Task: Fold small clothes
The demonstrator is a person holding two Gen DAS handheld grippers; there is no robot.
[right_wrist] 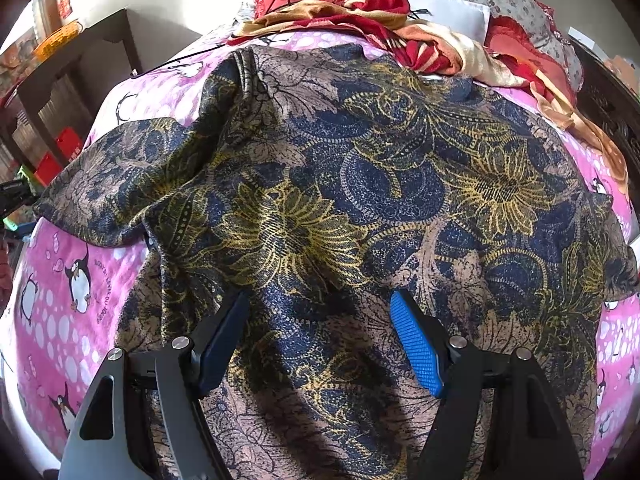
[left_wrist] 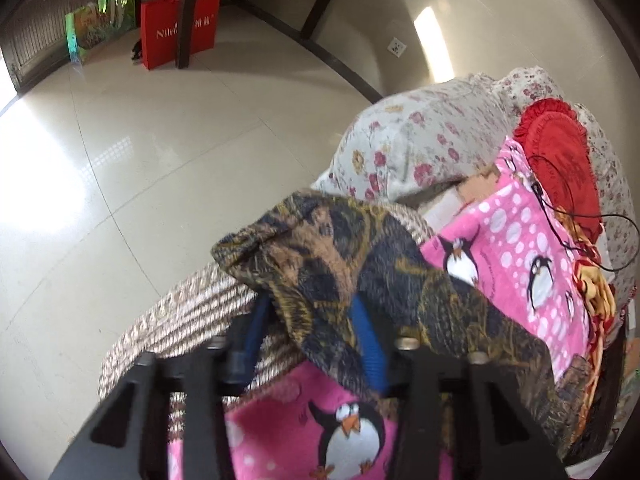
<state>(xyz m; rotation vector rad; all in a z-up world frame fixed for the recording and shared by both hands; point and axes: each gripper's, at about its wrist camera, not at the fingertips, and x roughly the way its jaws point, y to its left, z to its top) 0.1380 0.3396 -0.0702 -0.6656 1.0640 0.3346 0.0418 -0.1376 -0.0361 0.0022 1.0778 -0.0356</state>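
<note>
Black arms of the left tool [left_wrist: 316,344] are filling the bottom of its own view, and its blue pads [left_wrist: 370,350] are sitting with a bunched corner of the patterned garment [left_wrist: 360,280] draped over and between them; the cloth is hiding the tips, so I cannot tell whether the pads are actually pressing on it. That corner is hanging lifted above the pink penguin blanket [left_wrist: 520,264], right at the edge of the bed, where a woven striped cover [left_wrist: 192,312] is curving down toward the tiled floor [left_wrist: 120,160]. Beyond it a flowered quilt [left_wrist: 408,140] is lying heaped, with a red frilled cushion [left_wrist: 560,160] beside it, and two red bags [left_wrist: 160,36] are standing on the far floor. Over on the other side, the right tool [right_wrist: 320,320] is hovering with its fingers wide apart, nothing between them, pointing down at the garment [right_wrist: 360,180], which is lying spread across the penguin blanket [right_wrist: 60,300], one sleeve reaching out to the left. A crumpled red and gold cloth [right_wrist: 380,12] is lying past its far edge.
</note>
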